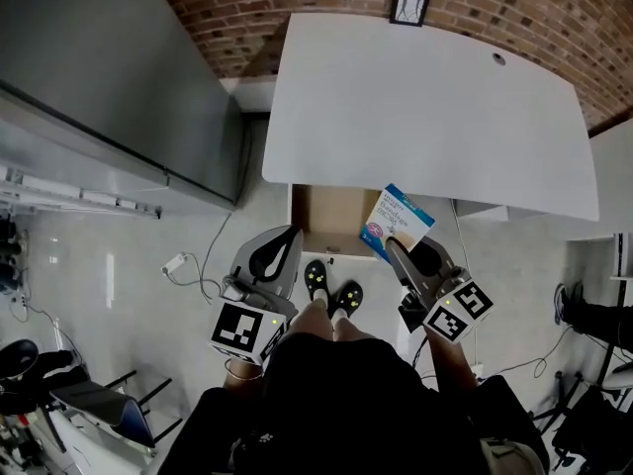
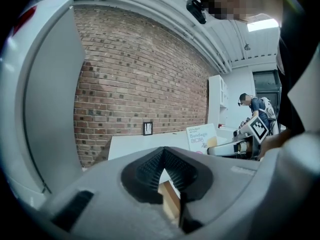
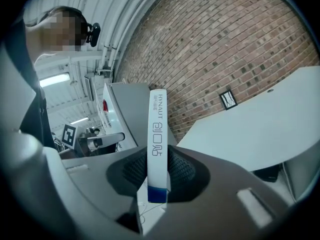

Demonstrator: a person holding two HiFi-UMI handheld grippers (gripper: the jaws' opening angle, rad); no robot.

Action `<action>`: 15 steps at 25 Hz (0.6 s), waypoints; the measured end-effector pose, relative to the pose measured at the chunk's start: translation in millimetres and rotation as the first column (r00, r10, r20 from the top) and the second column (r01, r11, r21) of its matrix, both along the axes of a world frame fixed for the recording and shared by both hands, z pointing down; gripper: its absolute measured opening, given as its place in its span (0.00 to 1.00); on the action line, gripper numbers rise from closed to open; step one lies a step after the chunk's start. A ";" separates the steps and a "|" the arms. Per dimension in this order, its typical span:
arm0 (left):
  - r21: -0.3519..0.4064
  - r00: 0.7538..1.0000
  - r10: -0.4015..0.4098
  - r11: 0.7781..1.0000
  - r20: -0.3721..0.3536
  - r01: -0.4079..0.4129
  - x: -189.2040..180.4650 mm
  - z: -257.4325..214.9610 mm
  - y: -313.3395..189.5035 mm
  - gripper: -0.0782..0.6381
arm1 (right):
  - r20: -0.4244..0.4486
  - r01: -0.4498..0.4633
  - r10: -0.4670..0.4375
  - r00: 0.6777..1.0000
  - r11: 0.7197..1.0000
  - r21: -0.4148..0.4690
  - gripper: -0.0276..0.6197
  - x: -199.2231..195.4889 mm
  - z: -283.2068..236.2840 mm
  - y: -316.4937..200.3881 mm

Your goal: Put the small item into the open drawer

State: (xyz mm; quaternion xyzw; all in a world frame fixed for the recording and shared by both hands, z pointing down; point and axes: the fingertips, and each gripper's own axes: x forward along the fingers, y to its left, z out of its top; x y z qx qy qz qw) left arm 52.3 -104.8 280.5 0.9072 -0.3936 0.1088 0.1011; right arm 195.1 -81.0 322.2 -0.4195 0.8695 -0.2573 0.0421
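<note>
Against a rough brick wall [image 1: 495,8], the right hand-held gripper [image 1: 394,248] clamps a flat bandage box [image 1: 394,216]; the left hand-held gripper [image 1: 287,237] is closed.

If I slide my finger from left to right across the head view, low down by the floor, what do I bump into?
White cable plug → grey left gripper → pair of black shoes → blue-and-white bandage box.

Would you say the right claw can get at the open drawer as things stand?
Probably yes: the drawer stands open right beside the right claw holding the bandage box, with nothing between them.
</note>
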 end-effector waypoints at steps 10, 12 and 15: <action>-0.018 0.999 -0.043 0.999 -0.019 0.042 -18.9 22.6 -7.7 0.10 | -0.057 0.062 -0.065 0.996 0.996 -0.060 0.18 -19.8 30.4 -3.8; -0.015 0.999 -0.046 0.999 -0.007 0.046 -21.6 26.7 -7.8 0.10 | -0.064 0.076 -0.081 0.995 0.994 -0.072 0.18 -23.9 35.7 -4.3; -0.016 0.998 -0.056 0.998 -0.010 0.056 -28.0 32.3 -9.6 0.10 | -0.076 0.093 -0.099 0.992 0.992 -0.082 0.18 -31.2 43.3 -8.2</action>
